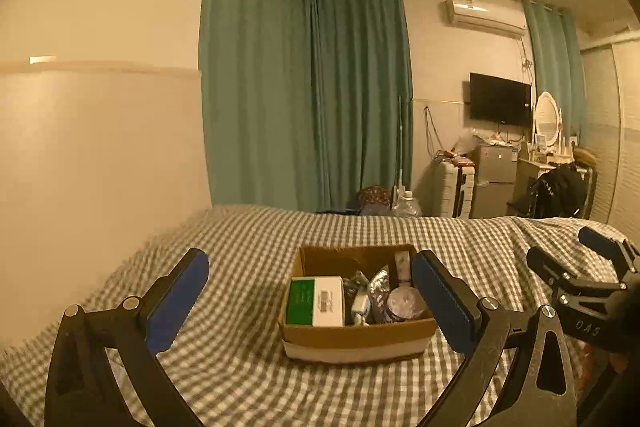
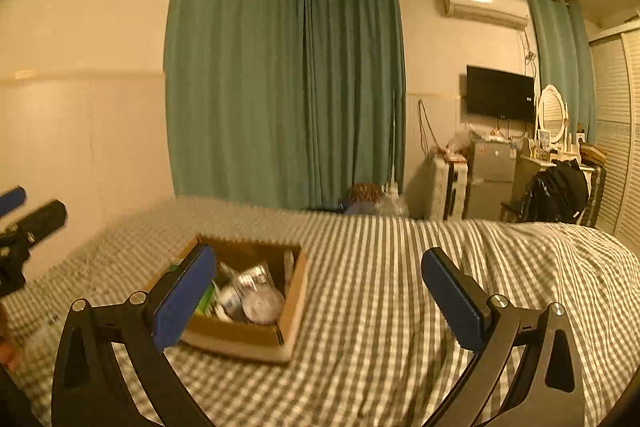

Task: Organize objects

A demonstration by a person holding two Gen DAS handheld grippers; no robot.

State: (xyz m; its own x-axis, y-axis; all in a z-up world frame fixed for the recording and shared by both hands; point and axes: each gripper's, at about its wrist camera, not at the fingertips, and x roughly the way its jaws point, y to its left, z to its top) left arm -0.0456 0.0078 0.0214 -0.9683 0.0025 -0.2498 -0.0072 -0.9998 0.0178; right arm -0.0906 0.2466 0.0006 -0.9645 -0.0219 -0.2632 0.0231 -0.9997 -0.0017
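An open cardboard box (image 1: 356, 341) sits on the checked bed cover (image 1: 248, 239). Inside are a green and white carton (image 1: 316, 301), a silver foil packet (image 1: 378, 287), a round lidded tub (image 1: 404, 303) and a small upright tube (image 1: 402, 263). My left gripper (image 1: 310, 281) is open and empty, held above the bed just in front of the box. My right gripper (image 2: 318, 279) is open and empty, to the right of the box (image 2: 248, 337); it also shows at the right edge of the left wrist view (image 1: 576, 251). The left gripper's fingertips (image 2: 36, 215) show at the left edge of the right wrist view.
A cream wall (image 1: 100, 131) runs along the bed's left side. Green curtains (image 1: 304, 95) hang behind the bed. Across the room stand a suitcase (image 1: 456, 193), a small fridge (image 1: 494, 179), a wall TV (image 1: 500, 103) and a dressing table with a mirror (image 1: 546, 119).
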